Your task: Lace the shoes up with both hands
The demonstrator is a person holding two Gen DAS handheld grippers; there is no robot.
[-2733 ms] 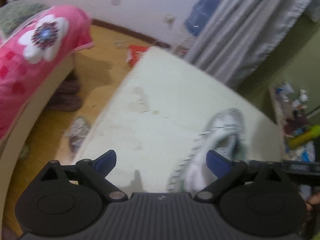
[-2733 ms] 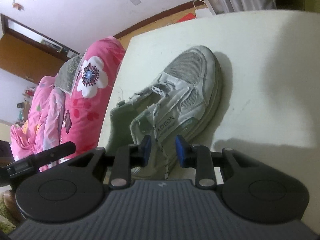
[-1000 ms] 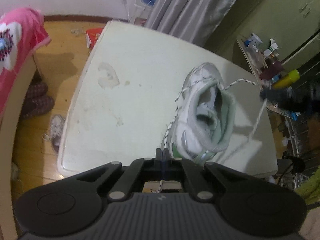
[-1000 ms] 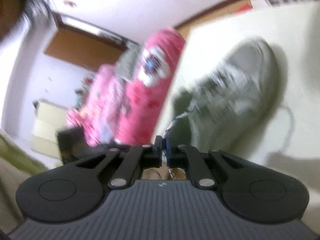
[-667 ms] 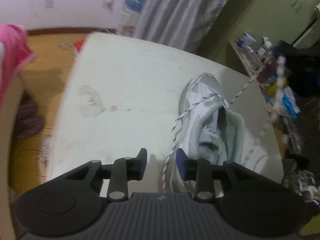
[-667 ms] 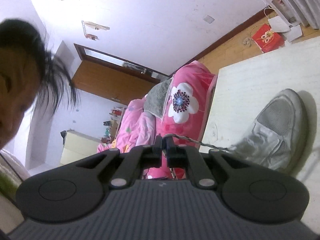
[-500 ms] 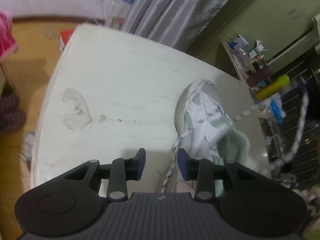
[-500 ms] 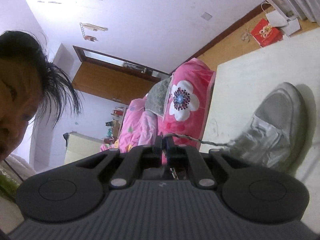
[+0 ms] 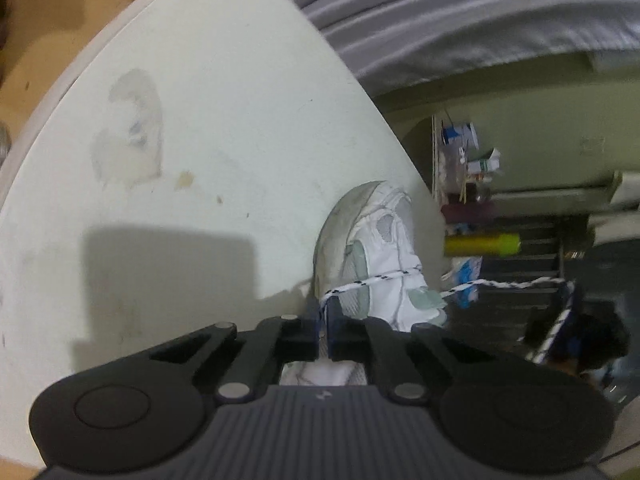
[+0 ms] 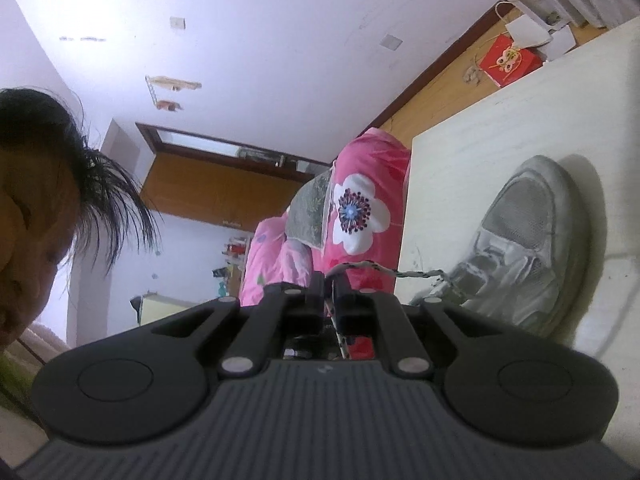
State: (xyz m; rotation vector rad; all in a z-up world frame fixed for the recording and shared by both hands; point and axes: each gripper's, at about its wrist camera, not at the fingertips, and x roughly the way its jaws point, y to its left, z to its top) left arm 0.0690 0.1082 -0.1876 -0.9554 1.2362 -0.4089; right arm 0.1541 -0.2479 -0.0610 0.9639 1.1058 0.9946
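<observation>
Worn white-grey sneaker between both tools: left gripper and right gripper each clamp a speckled white lace end, drawn taut sideways.

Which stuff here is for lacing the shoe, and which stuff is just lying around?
For the job:
shoe
shoelace
left gripper, shut on the shoelace
right gripper, shut on the shoelace

Just lying about:
pink flowered blanket
red box on the floor
yellow bottle
grey curtain
</observation>
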